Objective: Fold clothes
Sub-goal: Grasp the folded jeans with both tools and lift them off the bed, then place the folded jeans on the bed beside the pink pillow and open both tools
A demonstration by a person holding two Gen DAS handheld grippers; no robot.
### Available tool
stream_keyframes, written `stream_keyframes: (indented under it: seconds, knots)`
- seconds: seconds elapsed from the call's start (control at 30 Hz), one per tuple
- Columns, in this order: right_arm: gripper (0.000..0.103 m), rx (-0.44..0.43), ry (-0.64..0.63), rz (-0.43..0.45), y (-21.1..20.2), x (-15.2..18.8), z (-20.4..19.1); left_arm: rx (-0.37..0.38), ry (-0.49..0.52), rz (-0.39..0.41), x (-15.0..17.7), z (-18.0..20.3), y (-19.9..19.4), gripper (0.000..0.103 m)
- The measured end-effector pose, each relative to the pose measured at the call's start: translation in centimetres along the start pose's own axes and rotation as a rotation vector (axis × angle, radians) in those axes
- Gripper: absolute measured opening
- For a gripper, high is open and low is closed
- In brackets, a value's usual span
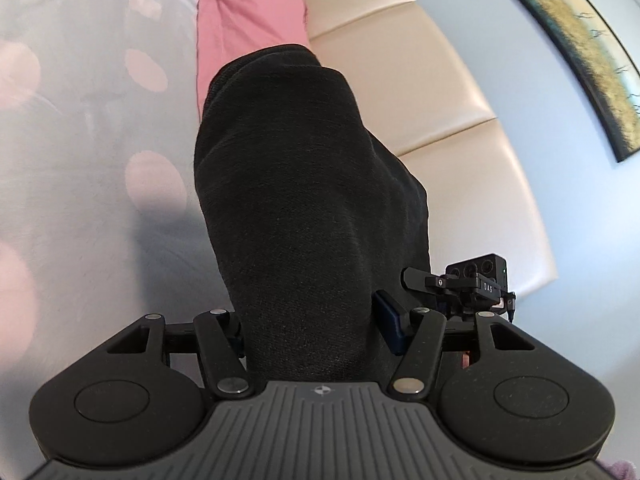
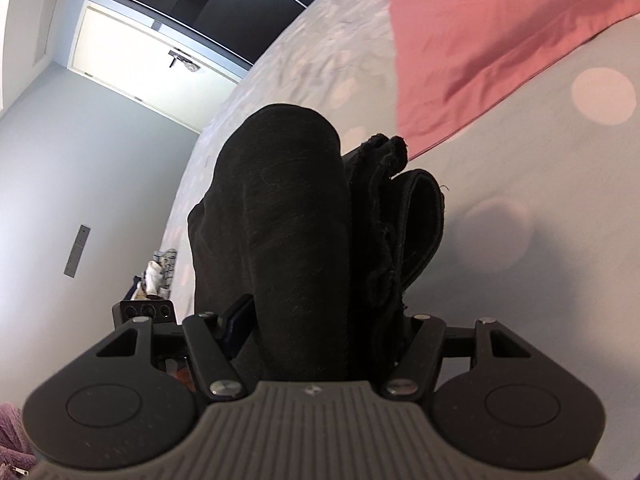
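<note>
A black garment (image 1: 304, 200) fills the middle of the left wrist view and runs between the jaws of my left gripper (image 1: 316, 332), which is shut on it. In the right wrist view the same black garment (image 2: 280, 232) hangs thick and bunched, with a folded hem at its right side, and my right gripper (image 2: 320, 332) is shut on it. The garment is held up above the bed (image 2: 520, 200). The fingertips of both grippers are hidden by the cloth. The other gripper's block (image 1: 476, 280) shows at the right of the left wrist view.
The bed has a grey sheet with pale pink dots (image 1: 80, 160). A pink pillow (image 2: 480, 40) lies on it, also in the left wrist view (image 1: 248, 20). A cream padded headboard (image 1: 440, 100) and a framed picture (image 1: 580, 40) are behind. A door (image 2: 140, 60) and small clothes (image 2: 156, 276) show at left.
</note>
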State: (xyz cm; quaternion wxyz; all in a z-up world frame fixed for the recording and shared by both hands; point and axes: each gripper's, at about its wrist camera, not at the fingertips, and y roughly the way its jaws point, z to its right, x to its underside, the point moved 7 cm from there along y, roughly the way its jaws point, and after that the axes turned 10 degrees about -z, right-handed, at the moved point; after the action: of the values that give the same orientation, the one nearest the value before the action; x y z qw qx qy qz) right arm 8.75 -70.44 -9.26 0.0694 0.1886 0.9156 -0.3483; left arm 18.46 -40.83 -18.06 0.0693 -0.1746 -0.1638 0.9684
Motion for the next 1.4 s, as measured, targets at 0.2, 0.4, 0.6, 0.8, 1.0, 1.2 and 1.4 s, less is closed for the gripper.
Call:
stream_keyframes:
  seconds: [0.2, 0.4, 0.6, 0.8, 1.0, 1.2, 1.4]
  knots:
    - [0.067, -0.004, -0.014, -0.029, 0.5, -3.8, 4.9, -0.035, -0.02, 0.017, -1.8, -2.0, 2.5, 0.055]
    - [0.067, -0.006, 0.01, -0.067, 1.6, -5.1, 7.6, -0.049, -0.033, -0.021, -1.1, -2.8, 4.6, 0.055]
    - [0.069, -0.028, 0.073, -0.094, 3.6, -3.8, 10.1, -0.094, -0.044, -0.054, -0.6, -4.1, 4.8, 0.053]
    - [0.076, 0.007, 0.076, -0.067, 2.6, -3.1, 10.3, -0.123, -0.051, -0.073, -1.3, -3.0, 4.8, 0.056]
    - [0.076, 0.241, 0.03, 0.146, -3.8, -1.0, 8.2, -0.251, 0.067, -0.08, -0.9, -0.9, 1.5, 0.055]
    - [0.048, 0.512, -0.293, 0.3, -4.6, 4.0, -0.2, -0.283, 0.181, -0.011, 0.3, 3.0, -2.3, 0.047]
    - [0.049, 0.703, -0.482, 0.279, 0.5, 8.1, -3.9, -0.377, 0.267, -0.031, 2.1, 6.5, -4.9, 0.047]
